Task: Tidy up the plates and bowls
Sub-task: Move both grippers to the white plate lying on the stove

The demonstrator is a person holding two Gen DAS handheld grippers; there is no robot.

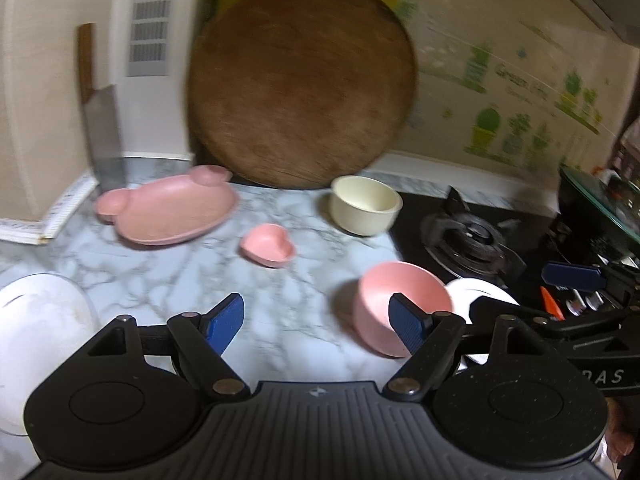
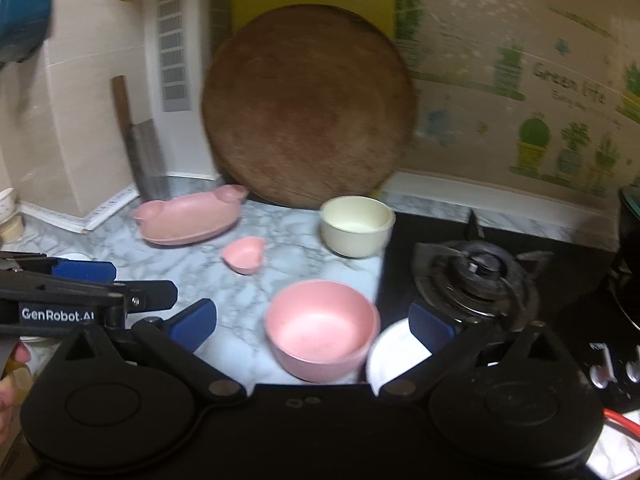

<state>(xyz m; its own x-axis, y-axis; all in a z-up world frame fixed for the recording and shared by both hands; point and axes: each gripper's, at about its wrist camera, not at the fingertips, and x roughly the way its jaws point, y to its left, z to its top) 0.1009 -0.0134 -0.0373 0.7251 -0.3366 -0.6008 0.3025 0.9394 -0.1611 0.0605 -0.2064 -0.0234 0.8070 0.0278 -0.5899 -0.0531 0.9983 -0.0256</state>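
Note:
Several dishes sit on the marble counter [image 1: 168, 280]: a pink bear-shaped plate [image 1: 172, 212] [image 2: 188, 218], a small pink heart dish [image 1: 268, 246] [image 2: 244, 256], a cream bowl [image 1: 364, 204] [image 2: 356, 226], and a pink bowl [image 1: 396, 300] [image 2: 320, 328] with a white dish [image 1: 480, 292] [image 2: 394, 356] just right of it. My left gripper [image 1: 318, 324] is open and empty, its right finger in front of the pink bowl. My right gripper [image 2: 312, 328] is wide open; the pink bowl shows between its fingers with neither pad touching it.
A round wooden board [image 1: 300, 88] leans on the back wall, with a cleaver [image 1: 102, 128] to its left. The black gas stove burner [image 2: 476, 280] borders the counter on the right. Another white dish [image 1: 36, 336] sits at the near left. A hand [image 2: 12, 376] holds the left gripper.

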